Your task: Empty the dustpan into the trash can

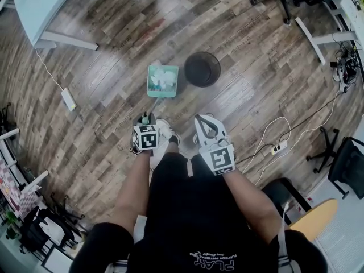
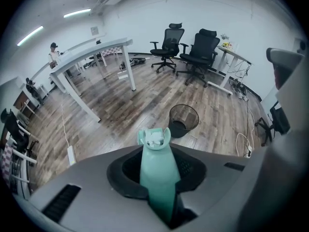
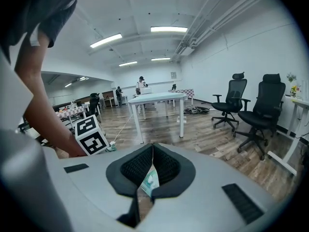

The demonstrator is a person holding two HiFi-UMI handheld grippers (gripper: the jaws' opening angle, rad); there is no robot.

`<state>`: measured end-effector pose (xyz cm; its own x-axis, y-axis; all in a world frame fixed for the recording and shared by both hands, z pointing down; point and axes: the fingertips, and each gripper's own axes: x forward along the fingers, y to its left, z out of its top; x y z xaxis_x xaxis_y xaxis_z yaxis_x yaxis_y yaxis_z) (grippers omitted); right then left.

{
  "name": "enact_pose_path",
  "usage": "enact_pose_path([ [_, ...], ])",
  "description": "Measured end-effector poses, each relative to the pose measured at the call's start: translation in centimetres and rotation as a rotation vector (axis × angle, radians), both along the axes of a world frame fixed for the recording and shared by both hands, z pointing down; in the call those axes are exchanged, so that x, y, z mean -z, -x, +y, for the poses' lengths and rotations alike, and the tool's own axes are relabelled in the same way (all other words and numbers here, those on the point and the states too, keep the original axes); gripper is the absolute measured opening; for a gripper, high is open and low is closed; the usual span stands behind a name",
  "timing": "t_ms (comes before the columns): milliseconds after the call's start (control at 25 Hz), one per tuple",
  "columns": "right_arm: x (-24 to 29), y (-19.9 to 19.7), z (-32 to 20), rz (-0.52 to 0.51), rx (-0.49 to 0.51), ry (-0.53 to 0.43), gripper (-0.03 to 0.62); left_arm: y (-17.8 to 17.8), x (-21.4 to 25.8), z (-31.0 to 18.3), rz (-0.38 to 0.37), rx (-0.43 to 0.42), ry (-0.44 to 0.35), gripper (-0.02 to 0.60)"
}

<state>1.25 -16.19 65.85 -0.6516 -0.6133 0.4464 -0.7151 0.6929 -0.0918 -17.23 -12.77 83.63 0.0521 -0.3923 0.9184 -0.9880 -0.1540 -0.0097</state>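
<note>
A teal dustpan (image 1: 162,81) with white paper scraps in it sits low over the wood floor, left of a round black trash can (image 1: 202,69). Its long handle runs back to my left gripper (image 1: 145,118), which is shut on it. In the left gripper view the handle (image 2: 158,178) passes between the jaws, the pan (image 2: 155,138) shows beyond them, and the mesh trash can (image 2: 183,120) stands further off to the right. My right gripper (image 1: 201,120) hovers beside the left one, shut, holding nothing. In the right gripper view (image 3: 152,168) a sliver of teal shows through the slit.
A white desk (image 1: 42,4) stands at the upper left, with a power strip (image 1: 68,98) and cord on the floor near it. More cables and a socket strip (image 1: 278,148) lie to the right. Office chairs (image 2: 200,50) and desk legs (image 1: 310,38) ring the room.
</note>
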Motion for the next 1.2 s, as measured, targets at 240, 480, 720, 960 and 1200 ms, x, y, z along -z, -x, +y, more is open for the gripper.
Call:
enact_pose_path([
  [240,1.2,0.1,0.3,0.009,0.027,-0.040,0.025,1.1,2.8,1.4,-0.032,-0.019,-0.059,0.097],
  [480,3.8,-0.4,0.4,0.021,0.079,-0.153,0.025,0.3,6.0,3.0,-0.033,0.008,-0.142,0.097],
  [720,5.8,-0.3,2.1,0.002,0.094,-0.193,0.025,-0.4,9.2,5.0,-0.036,0.014,-0.214,0.095],
  [960,7.6,-1.9,4.8,0.025,-0.018,-0.218,0.025,-0.6,12.4,8.4,-0.024,-0.022,-0.260,0.097],
  [1200,9.2,-4.4,8.1,0.040,-0.178,-0.241,0.025,-0.2,14.1,11.1,-0.028,-0.128,-0.306,0.095],
])
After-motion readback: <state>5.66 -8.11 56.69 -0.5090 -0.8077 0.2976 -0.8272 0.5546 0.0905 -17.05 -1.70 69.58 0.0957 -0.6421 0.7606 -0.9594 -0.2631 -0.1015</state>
